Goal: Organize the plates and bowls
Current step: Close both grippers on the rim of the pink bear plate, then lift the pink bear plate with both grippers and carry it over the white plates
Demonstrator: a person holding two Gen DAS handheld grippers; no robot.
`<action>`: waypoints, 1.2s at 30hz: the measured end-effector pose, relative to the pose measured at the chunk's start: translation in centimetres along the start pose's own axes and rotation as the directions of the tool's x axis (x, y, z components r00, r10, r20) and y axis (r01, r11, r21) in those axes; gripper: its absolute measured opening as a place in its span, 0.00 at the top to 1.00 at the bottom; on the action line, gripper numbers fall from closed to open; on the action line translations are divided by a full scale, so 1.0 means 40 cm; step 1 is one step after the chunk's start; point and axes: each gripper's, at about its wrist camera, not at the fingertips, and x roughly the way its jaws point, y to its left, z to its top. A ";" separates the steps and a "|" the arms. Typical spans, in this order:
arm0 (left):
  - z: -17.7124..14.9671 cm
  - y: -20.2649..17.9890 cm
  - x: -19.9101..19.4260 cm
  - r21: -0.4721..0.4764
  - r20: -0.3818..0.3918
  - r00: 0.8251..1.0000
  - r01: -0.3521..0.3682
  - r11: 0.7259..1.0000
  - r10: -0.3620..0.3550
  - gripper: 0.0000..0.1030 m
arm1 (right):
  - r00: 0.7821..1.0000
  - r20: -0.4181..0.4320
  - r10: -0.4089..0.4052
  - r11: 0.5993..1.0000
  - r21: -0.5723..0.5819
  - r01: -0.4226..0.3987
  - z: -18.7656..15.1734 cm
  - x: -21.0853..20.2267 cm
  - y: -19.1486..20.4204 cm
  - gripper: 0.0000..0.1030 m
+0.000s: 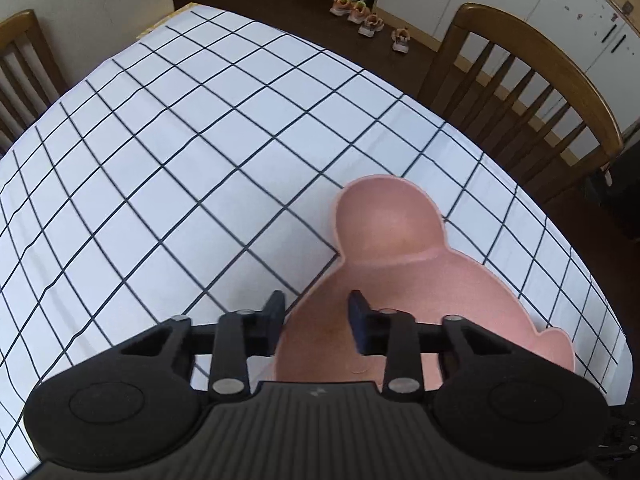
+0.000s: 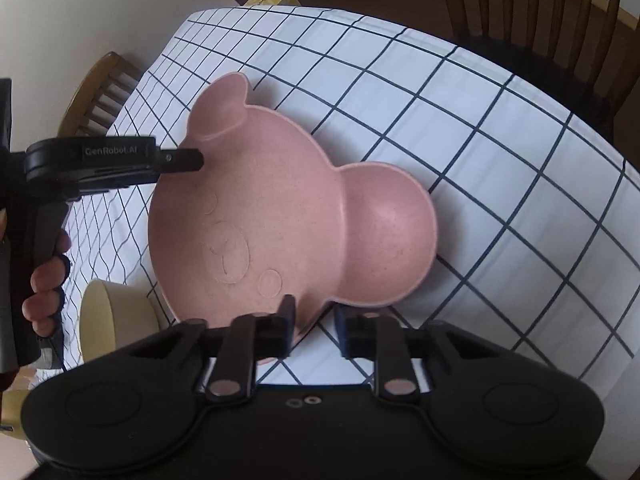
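Note:
A pink bear-shaped plate [image 2: 280,216] with ear compartments lies on the white checked tablecloth [image 2: 500,160]. It also shows in the left wrist view [image 1: 400,264]. My left gripper [image 1: 316,316] is open with its jaws astride the plate's rim, one finger inside and one outside. In the right wrist view the left gripper [image 2: 188,160] reaches the plate from the left. My right gripper [image 2: 314,328] is open at the plate's near edge, its left finger over the rim. A cream bowl [image 2: 116,320] sits left of the plate.
Wooden chairs stand at the table's far side [image 1: 532,92] and left side [image 1: 24,68]. Several shoes [image 1: 368,20] lie on the dark floor beyond. The tablecloth [image 1: 180,160] stretches out left of the plate.

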 end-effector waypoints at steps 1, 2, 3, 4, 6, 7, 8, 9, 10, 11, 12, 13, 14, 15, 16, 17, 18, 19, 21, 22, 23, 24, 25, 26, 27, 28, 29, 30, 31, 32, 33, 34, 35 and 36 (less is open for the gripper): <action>-0.001 0.004 -0.001 -0.009 0.001 1.000 -0.003 1.000 0.003 0.75 | 1.000 0.001 0.003 1.000 0.002 -0.003 -0.001 0.000 -0.002 0.85; -0.002 0.009 -0.002 -0.017 0.000 1.000 -0.008 1.000 0.008 0.78 | 1.000 0.004 0.007 1.000 0.006 -0.007 -0.001 -0.001 -0.004 0.86; -0.004 0.012 -0.004 -0.024 0.001 1.000 -0.004 1.000 0.004 0.79 | 1.000 0.007 0.005 1.000 0.008 -0.005 -0.002 -0.002 -0.004 0.86; -0.006 0.015 -0.006 -0.030 0.001 1.000 -0.002 1.000 0.002 0.79 | 1.000 0.009 0.003 1.000 0.005 -0.003 -0.004 -0.002 -0.003 0.86; -0.013 0.012 -0.011 -0.026 0.009 1.000 -0.008 1.000 0.008 0.80 | 1.000 0.016 0.001 1.000 0.002 -0.001 -0.005 -0.004 -0.004 0.87; -0.016 0.010 -0.015 -0.023 0.012 1.000 -0.011 1.000 0.011 0.81 | 1.000 0.018 0.001 1.000 -0.003 -0.001 -0.006 -0.005 -0.005 0.87; -0.018 0.009 -0.020 -0.023 0.015 1.000 -0.013 1.000 0.013 0.81 | 1.000 0.020 -0.001 1.000 -0.012 0.001 -0.007 -0.006 -0.004 0.87; -0.021 0.009 -0.026 -0.028 0.017 1.000 -0.014 1.000 0.014 0.82 | 1.000 0.023 -0.004 1.000 -0.024 0.004 -0.007 -0.009 -0.003 0.87; -0.022 0.010 -0.033 -0.034 0.022 1.000 -0.011 0.999 0.012 0.82 | 1.000 0.026 -0.004 0.999 -0.032 0.005 -0.008 -0.012 -0.002 0.87; -0.025 0.010 -0.042 -0.038 0.028 1.000 -0.010 0.999 0.011 0.82 | 1.000 0.023 -0.001 0.999 -0.034 0.002 -0.009 -0.015 -0.002 0.87; -0.029 0.008 -0.051 -0.039 0.035 0.999 -0.010 0.999 0.012 0.82 | 1.000 0.023 0.001 0.999 -0.036 -0.001 -0.009 -0.020 -0.002 0.87; -0.032 0.006 -0.061 -0.041 0.041 0.999 -0.009 0.999 0.011 0.82 | 1.000 0.029 0.002 0.999 -0.043 -0.001 -0.010 -0.027 -0.001 0.87; -0.036 0.004 -0.071 -0.044 0.045 0.999 -0.007 0.999 0.009 0.82 | 0.999 0.040 0.003 0.998 -0.056 -0.001 -0.012 -0.036 0.001 0.87; -0.039 0.000 -0.082 -0.046 0.049 0.999 -0.006 0.999 0.009 0.82 | 0.999 0.048 0.002 0.997 -0.071 0.002 -0.013 -0.044 0.003 0.87; -0.043 -0.004 -0.094 -0.046 0.055 0.998 -0.006 0.999 0.009 0.82 | 0.999 0.051 0.003 0.997 -0.079 0.001 -0.014 -0.053 0.004 0.87; -0.048 -0.009 -0.108 -0.046 0.062 0.998 -0.006 0.999 0.009 0.82 | 0.999 0.050 0.007 0.997 -0.081 -0.003 -0.015 -0.062 0.003 0.87; -0.052 -0.015 -0.123 -0.046 0.069 0.998 -0.006 0.999 0.009 0.82 | 0.999 0.051 0.009 0.996 -0.084 -0.005 -0.015 -0.072 0.002 0.87; -0.057 -0.022 -0.138 -0.045 0.075 0.997 -0.008 0.999 0.011 0.82 | 0.998 0.055 0.009 0.996 -0.088 -0.004 -0.015 -0.083 0.003 0.87; -0.067 -0.037 -0.170 -0.038 0.085 0.996 -0.007 0.999 0.010 0.82 | 0.998 0.059 0.013 0.995 -0.102 -0.007 -0.017 -0.107 0.002 0.87; -0.075 -0.045 -0.189 -0.036 0.093 0.996 -0.006 0.999 0.010 0.82 | 0.998 0.062 0.014 0.994 -0.111 -0.007 -0.020 -0.121 0.002 0.87; -0.082 -0.054 -0.207 -0.033 0.101 0.995 -0.008 0.999 0.011 0.82 | 0.998 0.062 0.013 0.993 -0.118 -0.005 -0.023 -0.135 0.003 0.87; -0.089 -0.062 -0.224 -0.033 0.106 0.994 -0.009 0.999 0.013 0.82 | 0.998 0.062 0.013 0.992 -0.124 -0.006 -0.026 -0.149 0.003 0.87; -0.098 -0.072 -0.242 -0.034 0.113 0.993 -0.012 0.999 0.016 0.82 | 0.998 0.064 0.015 0.992 -0.130 -0.006 -0.030 -0.162 0.002 0.87; -0.106 -0.081 -0.259 -0.035 0.118 0.993 -0.018 0.999 0.022 0.82 | 0.998 0.066 0.016 0.991 -0.135 -0.007 -0.034 -0.175 0.002 0.87; -0.116 -0.091 -0.276 -0.034 0.122 0.992 -0.024 0.999 0.028 0.82 | 0.998 0.066 0.018 0.990 -0.140 -0.009 -0.039 -0.188 0.002 0.87; -0.126 -0.101 -0.293 -0.033 0.127 0.991 -0.028 0.999 0.032 0.82 | 0.997 0.067 0.023 0.989 -0.145 -0.013 -0.045 -0.201 0.000 0.87; -0.136 -0.111 -0.310 -0.033 0.133 0.990 -0.033 0.999 0.037 0.82 | 0.997 0.068 0.026 0.988 -0.153 -0.015 -0.052 -0.214 0.000 0.87; -0.147 -0.120 -0.326 -0.034 0.137 0.990 -0.040 0.999 0.044 0.82 | 0.997 0.068 0.028 0.987 -0.160 -0.017 -0.058 -0.227 -0.001 0.87; -0.159 -0.129 -0.343 -0.037 0.141 0.989 -0.046 0.998 0.051 0.82 | 0.997 0.068 0.032 0.986 -0.165 -0.020 -0.065 -0.240 -0.002 0.87; -0.171 -0.139 -0.359 -0.039 0.145 0.988 -0.053 0.998 0.058 0.82 | 0.997 0.067 0.037 0.985 -0.173 -0.024 -0.073 -0.252 -0.001 0.87; -0.184 -0.148 -0.374 -0.041 0.151 0.986 -0.059 0.997 0.065 0.82 | 0.997 0.067 0.040 0.983 -0.180 -0.027 -0.080 -0.264 -0.002 0.87; -0.198 -0.157 -0.391 -0.043 0.157 0.985 -0.064 0.997 0.070 0.82 | 0.997 0.068 0.043 0.982 -0.187 -0.030 -0.089 -0.278 -0.003 0.87; -0.212 -0.166 -0.406 -0.044 0.163 0.984 -0.065 0.997 0.071 0.82 | 0.997 0.066 0.047 0.980 -0.194 -0.034 -0.097 -0.290 -0.004 0.87; -0.226 -0.172 -0.421 -0.046 0.169 0.983 -0.066 0.997 0.073 0.82 | 0.997 0.066 0.049 0.979 -0.202 -0.035 -0.106 -0.301 -0.004 0.87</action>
